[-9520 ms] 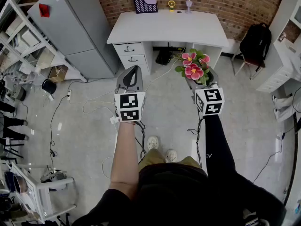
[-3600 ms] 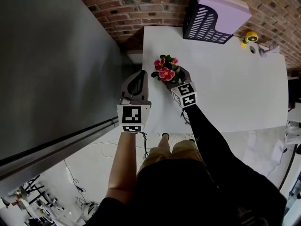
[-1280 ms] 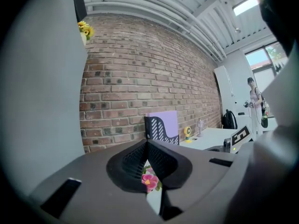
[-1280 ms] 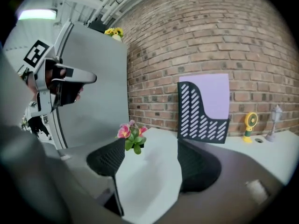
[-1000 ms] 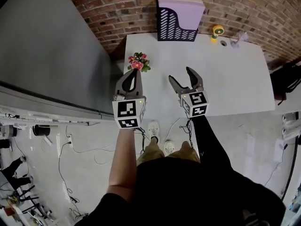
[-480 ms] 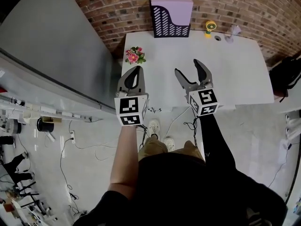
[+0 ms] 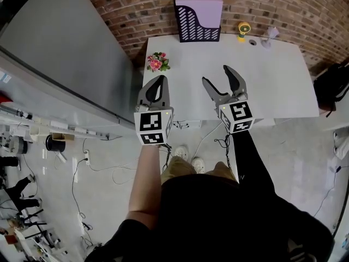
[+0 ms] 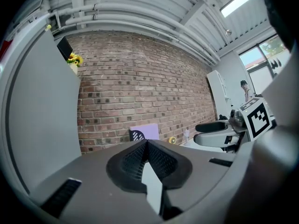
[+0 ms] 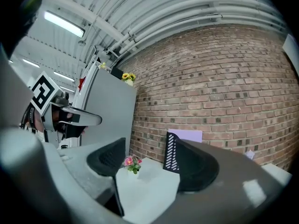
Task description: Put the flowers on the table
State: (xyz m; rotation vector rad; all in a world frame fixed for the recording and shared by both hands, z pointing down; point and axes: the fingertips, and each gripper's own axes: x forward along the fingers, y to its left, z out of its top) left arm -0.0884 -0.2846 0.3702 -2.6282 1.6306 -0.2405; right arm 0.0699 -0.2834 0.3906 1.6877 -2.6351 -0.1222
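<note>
A small pot of pink flowers [image 7: 157, 61] stands upright on the white table [image 7: 272, 86], near its back left corner. The right gripper view shows the flowers [image 9: 131, 163] far off between the jaws. My right gripper [image 7: 219, 76] hangs open and empty over the table's front edge, well to the right of the flowers. My left gripper [image 7: 157, 81] is shut with nothing in it, just in front of the table's left end. From the left gripper view its pads [image 8: 147, 154] meet, and the right gripper [image 8: 219, 127] shows at the side.
A purple and black file holder [image 7: 198, 18] stands at the table's back edge against the brick wall. A yellow trinket [image 7: 243, 30] and a small pale figure [image 7: 268, 36] sit to its right. A tall grey cabinet [image 7: 60, 53] flanks the table's left side.
The flowers were in my right gripper 3.6 s ago and now stand alone on the table. Since then the right gripper has let go, opened and drawn back toward me.
</note>
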